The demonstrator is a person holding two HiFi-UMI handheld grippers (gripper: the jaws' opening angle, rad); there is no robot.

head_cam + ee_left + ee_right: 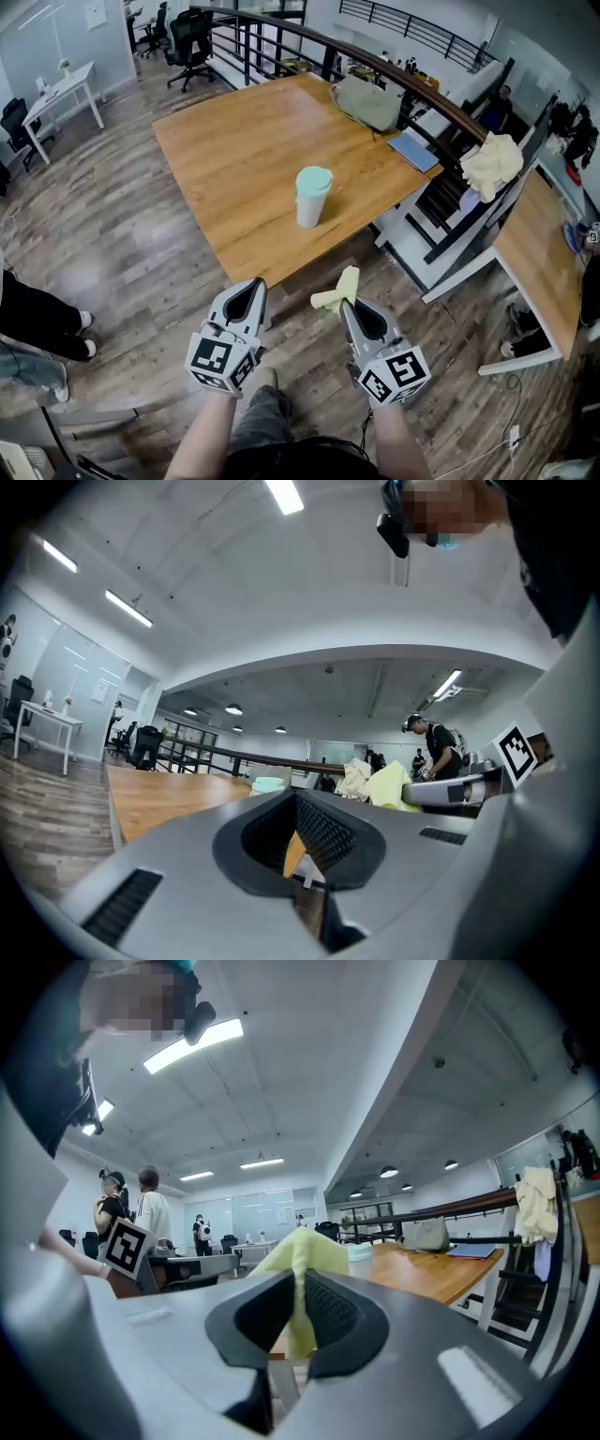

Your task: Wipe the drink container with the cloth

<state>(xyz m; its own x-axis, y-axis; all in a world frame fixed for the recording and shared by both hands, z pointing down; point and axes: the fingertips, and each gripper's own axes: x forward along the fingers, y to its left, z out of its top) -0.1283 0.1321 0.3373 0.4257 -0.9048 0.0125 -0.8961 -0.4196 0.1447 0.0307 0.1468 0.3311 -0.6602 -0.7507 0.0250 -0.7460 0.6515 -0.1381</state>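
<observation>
A pale green drink container [312,196] with a lid stands upright near the front edge of the wooden table [234,159]. My right gripper [348,302] is shut on a yellow cloth [337,292], held in front of the table, below and right of the cup. The cloth [302,1279] sticks up between the jaws in the right gripper view. My left gripper [252,286] is shut and empty, level with the right one and short of the table edge. Its own view catches the cup's lid [269,784] far off and the cloth [394,787] to the right.
A grey bag [367,101] and a blue notebook [413,151] lie at the table's far right by a dark railing [394,70]. A second desk [536,253] stands at right. A person's legs [37,323] are at left. Wood floor surrounds me.
</observation>
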